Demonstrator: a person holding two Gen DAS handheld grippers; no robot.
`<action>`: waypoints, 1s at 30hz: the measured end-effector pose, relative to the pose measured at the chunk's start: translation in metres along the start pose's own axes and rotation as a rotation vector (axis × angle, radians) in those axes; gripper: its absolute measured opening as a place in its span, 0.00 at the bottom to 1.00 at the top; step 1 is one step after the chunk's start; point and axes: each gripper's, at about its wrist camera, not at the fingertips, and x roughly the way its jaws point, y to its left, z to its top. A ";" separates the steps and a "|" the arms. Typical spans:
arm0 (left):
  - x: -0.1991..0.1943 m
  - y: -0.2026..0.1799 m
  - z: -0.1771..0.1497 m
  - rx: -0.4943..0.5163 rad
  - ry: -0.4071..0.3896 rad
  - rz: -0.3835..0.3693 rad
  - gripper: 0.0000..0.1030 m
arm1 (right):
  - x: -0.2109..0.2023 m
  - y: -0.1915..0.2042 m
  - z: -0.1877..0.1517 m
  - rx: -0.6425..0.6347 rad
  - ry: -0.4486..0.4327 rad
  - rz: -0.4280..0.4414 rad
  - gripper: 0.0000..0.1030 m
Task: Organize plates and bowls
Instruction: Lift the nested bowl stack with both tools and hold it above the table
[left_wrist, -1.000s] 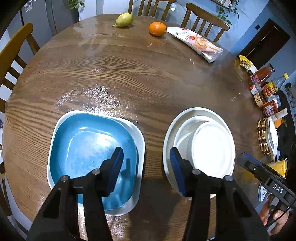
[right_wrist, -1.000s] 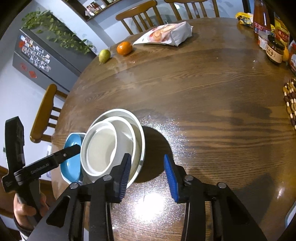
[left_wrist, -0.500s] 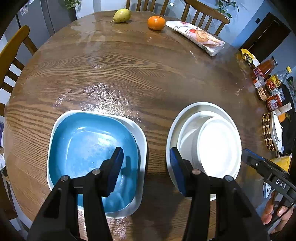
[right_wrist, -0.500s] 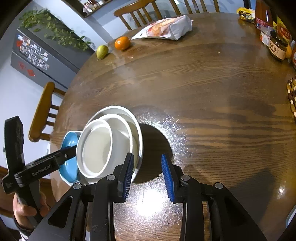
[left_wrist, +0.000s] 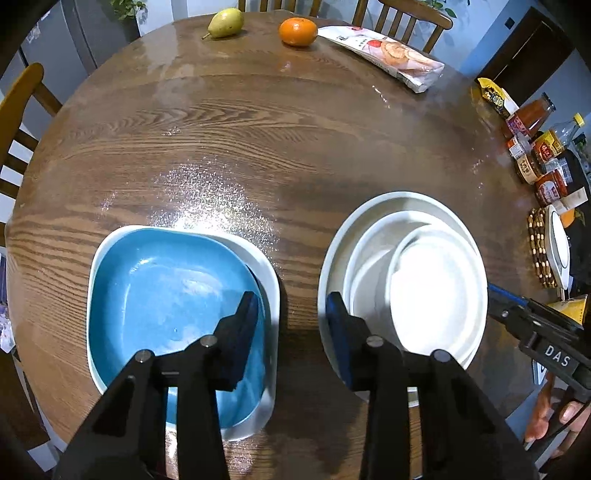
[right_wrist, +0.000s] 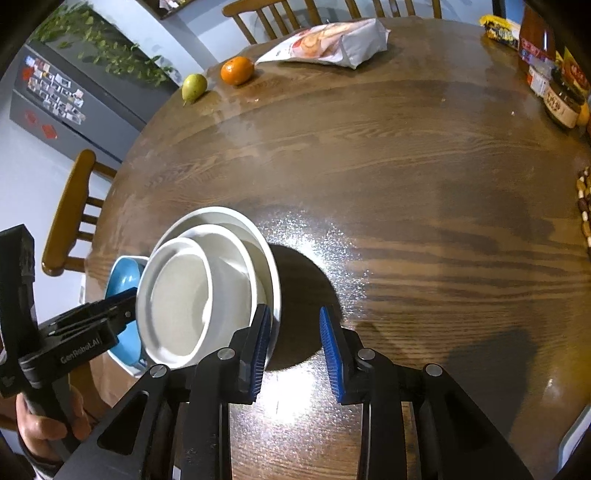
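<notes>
Both jaws narrowed since earlier, left gripper (left_wrist: 290, 325) empty, right gripper (right_wrist: 295, 343) empty.

My left gripper (left_wrist: 291, 321) & right gripper (right_wrist: 293, 345): black frames, blue ribbed pads (right_wrist: 332, 354), silver screws, white "DAS"/"GenRobot.AI" lettering.

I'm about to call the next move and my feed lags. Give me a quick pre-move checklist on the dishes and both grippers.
1. Left gripper empty: ok, jaws just narrowed, nothing between them.
2. Right gripper empty: ok, jaws just narrowed over bare table.
3. Blue plate nested in white square plate: ok.
4. White bowls stacked on round plate: ok, though off-centre.
5. Stack stable: cannot tell.
6. Table room beyond the dishes: ok.
</notes>
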 end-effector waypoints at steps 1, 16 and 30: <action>0.000 0.000 0.001 0.000 0.001 0.001 0.34 | 0.002 -0.001 0.000 0.006 -0.001 0.008 0.29; -0.003 -0.023 -0.001 0.128 -0.044 0.120 0.27 | 0.002 -0.007 -0.004 0.025 -0.002 0.077 0.19; 0.001 -0.032 0.009 0.153 -0.002 0.093 0.04 | 0.004 -0.013 -0.004 0.047 0.014 0.116 0.19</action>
